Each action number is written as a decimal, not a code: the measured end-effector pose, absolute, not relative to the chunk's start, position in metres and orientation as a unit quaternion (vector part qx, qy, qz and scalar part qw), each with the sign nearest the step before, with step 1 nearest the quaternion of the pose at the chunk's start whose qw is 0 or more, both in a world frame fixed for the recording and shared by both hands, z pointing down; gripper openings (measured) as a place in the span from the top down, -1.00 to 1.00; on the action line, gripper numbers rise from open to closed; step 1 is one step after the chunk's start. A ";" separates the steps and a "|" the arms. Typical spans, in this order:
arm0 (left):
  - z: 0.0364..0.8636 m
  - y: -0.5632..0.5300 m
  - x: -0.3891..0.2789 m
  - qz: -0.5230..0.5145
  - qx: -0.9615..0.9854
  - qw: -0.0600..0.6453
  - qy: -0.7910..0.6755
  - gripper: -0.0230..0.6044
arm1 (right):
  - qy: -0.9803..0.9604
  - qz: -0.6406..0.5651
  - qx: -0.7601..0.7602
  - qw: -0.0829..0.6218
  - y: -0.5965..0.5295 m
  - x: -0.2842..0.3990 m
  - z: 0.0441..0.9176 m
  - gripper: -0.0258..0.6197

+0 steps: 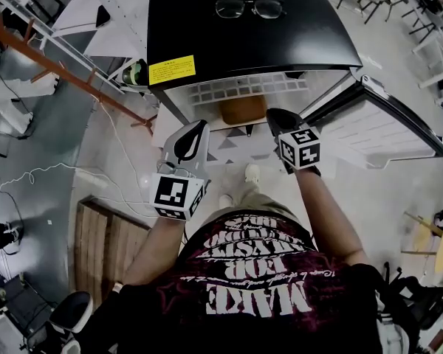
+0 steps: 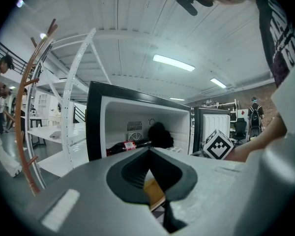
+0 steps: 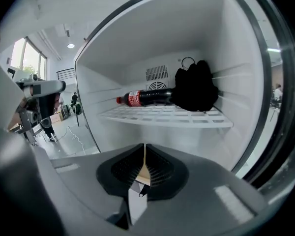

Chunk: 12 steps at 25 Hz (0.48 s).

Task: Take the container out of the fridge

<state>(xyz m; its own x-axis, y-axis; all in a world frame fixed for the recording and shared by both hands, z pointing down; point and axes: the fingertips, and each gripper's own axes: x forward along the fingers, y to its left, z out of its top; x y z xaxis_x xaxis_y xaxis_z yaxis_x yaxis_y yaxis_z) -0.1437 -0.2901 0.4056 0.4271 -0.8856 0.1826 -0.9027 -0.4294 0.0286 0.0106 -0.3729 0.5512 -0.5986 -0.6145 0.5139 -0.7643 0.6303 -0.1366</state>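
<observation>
Nearest, a wooden pallet (image 1: 107,245) is seen on the floor at the near left, with a white cable (image 1: 59,172) trailing beyond it. The stretch of floor between the person's shoes (image 1: 252,174) and the fridge (image 1: 244,43) is left bare. The left gripper (image 2: 150,150) is held short of the fridge's front edge, left of centre; its fingers are pressed together at the tips with nothing pinched. The right gripper (image 3: 144,147) is held farther in, at the mouth of the fridge just right of the container (image 1: 244,110); its fingers are closed to a thin slit, and nothing is caught between them. The brown container is set in the lower compartment, under the front edge of the white wire shelf (image 3: 162,116). On that shelf a cola bottle (image 3: 145,97) is laid on its side, touching a black bundle (image 3: 196,86) near the back wall. The door (image 1: 384,124) is swung wide to the right. A white rack (image 2: 81,97) is stood close on the left. Glasses (image 1: 249,8) are laid on the far part of the black top.
</observation>
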 end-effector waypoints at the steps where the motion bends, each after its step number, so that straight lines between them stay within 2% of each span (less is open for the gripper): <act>1: 0.406 -0.291 -0.143 0.070 0.842 0.061 -0.531 0.93 | -0.875 0.177 0.394 0.217 -0.374 0.012 0.554 0.80; 6: 0.403 -0.295 -0.142 0.069 0.842 0.061 -0.532 0.93 | -0.868 0.189 0.401 0.224 -0.379 0.017 0.563 0.79; 8: 0.403 -0.296 -0.140 0.069 0.842 0.062 -0.532 0.93 | -0.866 0.195 0.399 0.228 -0.381 0.017 0.567 0.71; 12: 0.407 -0.299 -0.138 0.071 0.841 0.065 -0.533 0.93 | -0.864 0.206 0.392 0.238 -0.383 0.017 0.580 0.68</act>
